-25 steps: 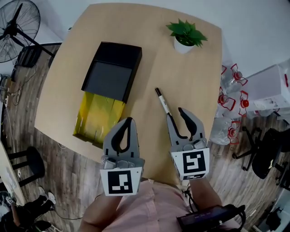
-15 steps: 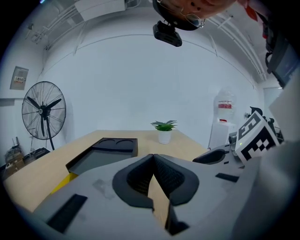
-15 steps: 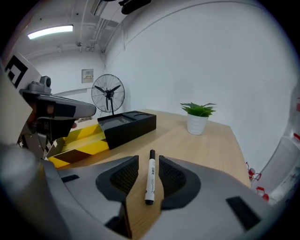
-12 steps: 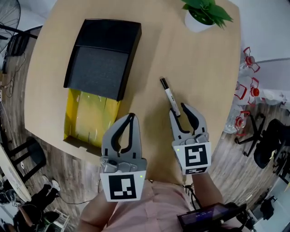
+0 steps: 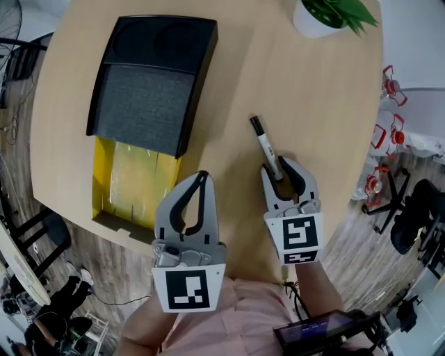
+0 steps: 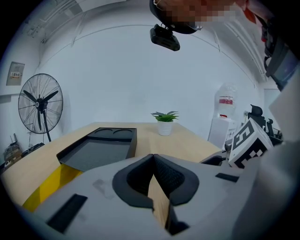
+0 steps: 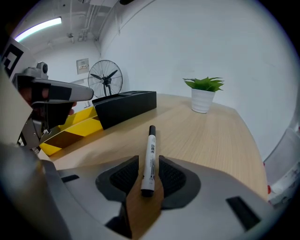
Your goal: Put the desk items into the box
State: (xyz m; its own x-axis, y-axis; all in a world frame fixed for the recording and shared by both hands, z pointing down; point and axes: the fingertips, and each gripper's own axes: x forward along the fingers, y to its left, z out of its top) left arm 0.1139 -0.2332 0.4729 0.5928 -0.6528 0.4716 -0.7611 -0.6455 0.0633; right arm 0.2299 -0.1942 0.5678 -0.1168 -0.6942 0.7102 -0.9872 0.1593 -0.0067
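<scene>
A white marker with a black cap point(image 5: 266, 148) lies on the wooden table point(image 5: 327, 104), pointing away from me. My right gripper point(image 5: 280, 167) is open, and its jaws straddle the marker's point(image 7: 150, 154) near end, with the pads close on either side. To the left sits the box point(image 5: 128, 177), its yellow inside showing at the near end. A black lid point(image 5: 146, 97) covers its far part. My left gripper point(image 5: 201, 177) hovers near the box's front right corner, shut with nothing in it point(image 6: 153, 157).
A potted plant point(image 5: 327, 14) stands at the table's far right corner. The table's front edge runs just under both grippers. Water bottles point(image 5: 386, 132) and a dark chair point(image 5: 417, 222) are on the floor to the right. A fan point(image 6: 41, 105) stands beyond the table on the left.
The view has drawn closer to the table. My right gripper has slid forward so that the marker's near end now lies between its jaws. The left gripper has stayed shut.
</scene>
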